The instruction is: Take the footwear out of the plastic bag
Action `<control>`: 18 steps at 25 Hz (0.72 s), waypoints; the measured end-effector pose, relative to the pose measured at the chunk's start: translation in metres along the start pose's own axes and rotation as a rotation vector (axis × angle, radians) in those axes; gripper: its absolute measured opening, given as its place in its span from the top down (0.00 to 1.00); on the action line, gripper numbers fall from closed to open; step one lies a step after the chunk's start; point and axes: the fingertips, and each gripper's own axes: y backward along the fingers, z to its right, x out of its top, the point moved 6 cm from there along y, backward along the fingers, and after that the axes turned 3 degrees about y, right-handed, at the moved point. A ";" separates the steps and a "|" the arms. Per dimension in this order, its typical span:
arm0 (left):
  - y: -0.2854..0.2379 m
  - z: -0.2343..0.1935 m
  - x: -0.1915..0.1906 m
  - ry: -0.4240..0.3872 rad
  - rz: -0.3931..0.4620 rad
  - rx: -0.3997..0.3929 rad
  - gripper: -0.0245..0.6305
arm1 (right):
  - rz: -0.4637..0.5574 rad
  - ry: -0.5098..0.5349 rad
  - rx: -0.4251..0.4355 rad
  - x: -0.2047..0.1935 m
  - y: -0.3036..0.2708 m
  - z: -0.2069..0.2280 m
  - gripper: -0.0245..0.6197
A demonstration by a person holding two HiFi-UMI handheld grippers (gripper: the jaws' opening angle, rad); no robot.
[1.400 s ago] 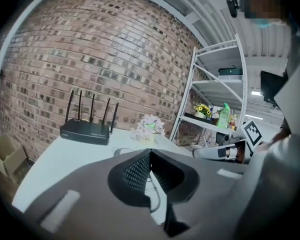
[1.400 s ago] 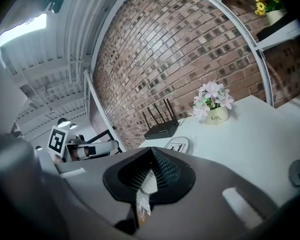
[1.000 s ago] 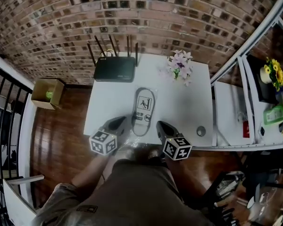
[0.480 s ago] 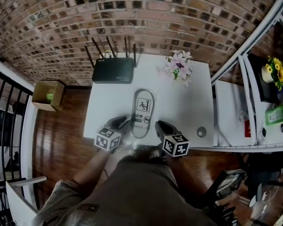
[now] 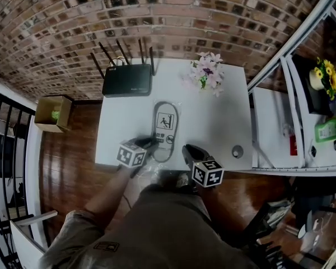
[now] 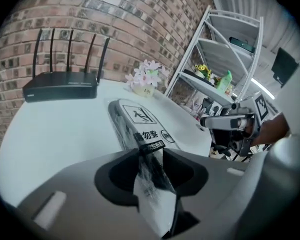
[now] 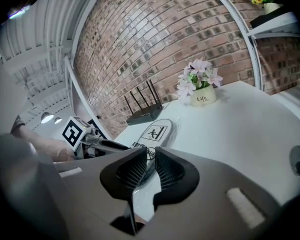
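Observation:
A clear plastic bag (image 5: 165, 129) lies lengthwise in the middle of the white table (image 5: 224, 122). Inside it is a flat, dark-rimmed piece of footwear under a printed warning label. My left gripper (image 5: 147, 144) is at the bag's near end. Its jaws have just been opening. In the left gripper view the bag (image 6: 135, 119) runs away from me, and its loose crinkled end sits between the parted jaws of the left gripper (image 6: 151, 156), unpressed. My right gripper (image 5: 186, 149) hovers just right of the near end. In its own view the right gripper (image 7: 146, 166) shows a narrow gap with nothing held, the bag (image 7: 157, 130) ahead.
A black router (image 5: 127, 78) with several antennas stands at the table's far left. A small pot of pale flowers (image 5: 206, 74) sits at the far middle. A small round object (image 5: 237, 151) lies near the right front edge. A white metal shelf (image 5: 285, 128) adjoins the table's right side.
My left gripper has dipped forward and down onto the bag's near end, and its jaws have parted. The right gripper has sunk a little.

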 end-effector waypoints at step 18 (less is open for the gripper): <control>-0.027 0.079 -0.018 -0.222 -0.104 -0.169 0.86 | 0.028 0.008 -0.044 0.022 0.006 0.028 0.87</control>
